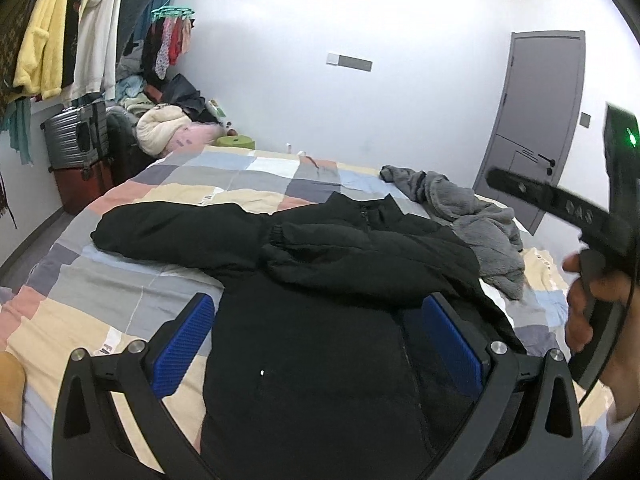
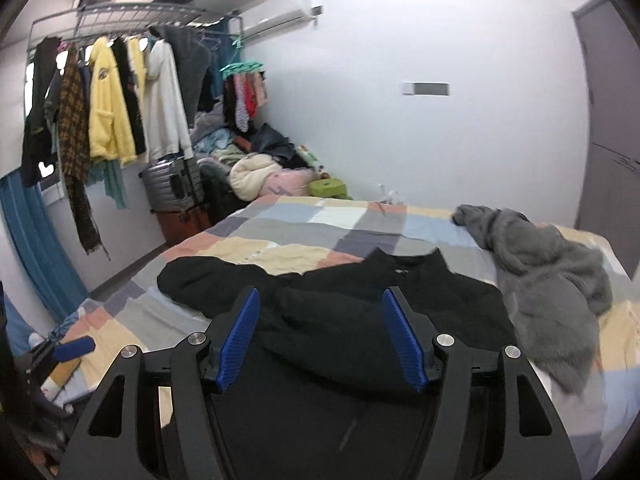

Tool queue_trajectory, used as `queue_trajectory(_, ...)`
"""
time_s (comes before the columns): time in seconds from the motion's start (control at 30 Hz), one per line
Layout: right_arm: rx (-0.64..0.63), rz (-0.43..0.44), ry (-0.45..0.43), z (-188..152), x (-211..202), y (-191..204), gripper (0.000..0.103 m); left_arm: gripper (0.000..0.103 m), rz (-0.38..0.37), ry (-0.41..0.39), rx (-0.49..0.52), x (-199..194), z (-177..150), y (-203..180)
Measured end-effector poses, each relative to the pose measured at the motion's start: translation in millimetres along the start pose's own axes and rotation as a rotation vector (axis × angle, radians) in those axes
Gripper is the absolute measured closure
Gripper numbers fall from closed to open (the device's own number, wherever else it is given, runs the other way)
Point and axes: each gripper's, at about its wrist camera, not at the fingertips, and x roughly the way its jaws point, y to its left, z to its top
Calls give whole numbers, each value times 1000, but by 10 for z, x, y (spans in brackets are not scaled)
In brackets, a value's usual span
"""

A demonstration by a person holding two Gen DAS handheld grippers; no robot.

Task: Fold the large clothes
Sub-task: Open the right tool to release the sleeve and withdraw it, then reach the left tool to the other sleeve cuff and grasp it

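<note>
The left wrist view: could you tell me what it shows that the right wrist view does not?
Only the left wrist view shows the right gripper from the side, the hand holding it, and the grey door. Only the right wrist view shows the ceiling rack and blue curtain. Both show the black jacket and grey fleece garment on the patchwork bed, with open jaws.

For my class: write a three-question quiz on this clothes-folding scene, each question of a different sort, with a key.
1. True or false: the black jacket lies on the bed.
2. Which side of the jacket is the grey fleece on, in the right wrist view? A left, B right.
3. Fill in: the left gripper and right gripper are both ____.

Key: 1 true; 2 B; 3 open, nothing between their blue pads.
</note>
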Motion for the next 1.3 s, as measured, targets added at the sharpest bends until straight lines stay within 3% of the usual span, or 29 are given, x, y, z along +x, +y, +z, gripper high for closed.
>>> queue_trajectory(0.3, 49, -94, -41, -664, -585, -224, 36, 0, -24, -13, 29, -91, -194, -194)
queue_trajectory(0.6, 59, -120, -66, -1278, -931, -215, 34, 0, -56, -6, 9, -69, -440, -305)
queue_trajectory(0.7, 57, -139, -91, -1417, -1023, -224, 25, 0, -75, -8, -21, -29, -495, -279)
queue_trajectory(0.87, 102, -166, -81, -1650, -1071, -292, 22, 0, -80, -1, -54, 80, -554, -191)
queue_trajectory(0.97, 115, -186, -77, -1700, -1075, -315, 19, 0, -68, 5, -62, 157, -573, -87)
queue_trajectory(1.1, 136, -186, -89, -1731, -1088, -360, 4, 0, -73, 38, -45, 287, -454, 135)
queue_trajectory(1.3, 151, -198, -92, -1745, -1067, -388, 0, 0, -37, 73, -110, 632, 130, 945)
